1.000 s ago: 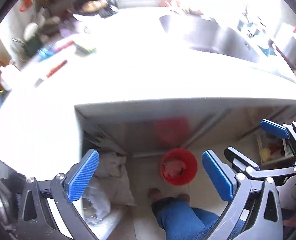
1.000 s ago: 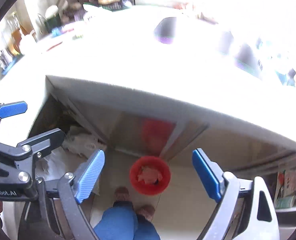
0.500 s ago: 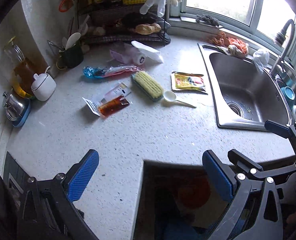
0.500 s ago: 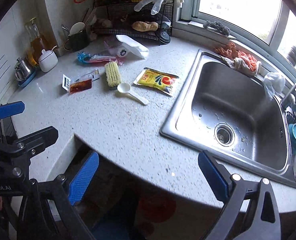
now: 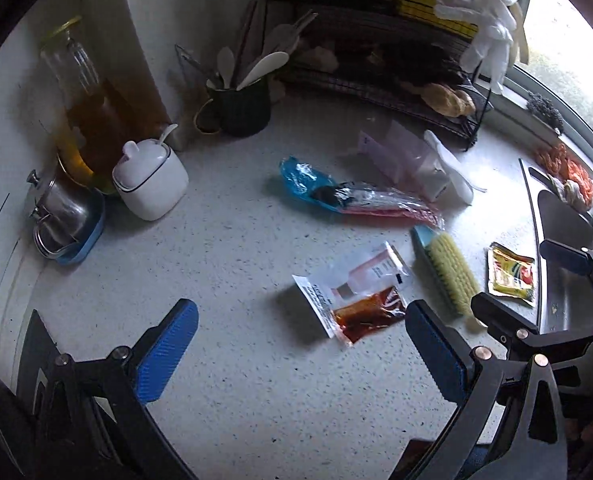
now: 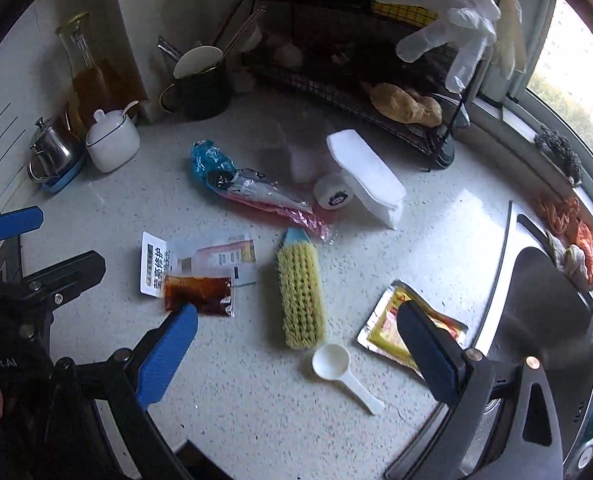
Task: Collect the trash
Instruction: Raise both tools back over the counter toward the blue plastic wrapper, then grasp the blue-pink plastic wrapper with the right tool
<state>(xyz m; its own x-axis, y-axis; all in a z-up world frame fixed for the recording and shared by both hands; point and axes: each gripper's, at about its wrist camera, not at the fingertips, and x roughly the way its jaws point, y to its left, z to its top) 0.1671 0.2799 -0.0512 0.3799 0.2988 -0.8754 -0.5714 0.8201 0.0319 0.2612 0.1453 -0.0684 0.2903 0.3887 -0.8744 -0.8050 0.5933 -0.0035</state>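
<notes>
1. The left tongs [image 5: 302, 354] stood wide open and empty above the table [image 5: 236, 264].
2. The right tongs [image 6: 296, 354] were also wide open, holding nothing.
3. A brown sauce packet [image 5: 366, 314] lay ahead of the left tongs, just beside their right finger.
4. A yellow packet [image 6: 410, 330] lay partly behind the right tongs' right finger; a brush [image 6: 300, 296] and a white scoop [image 6: 342, 370] lay between the fingers.
</notes>
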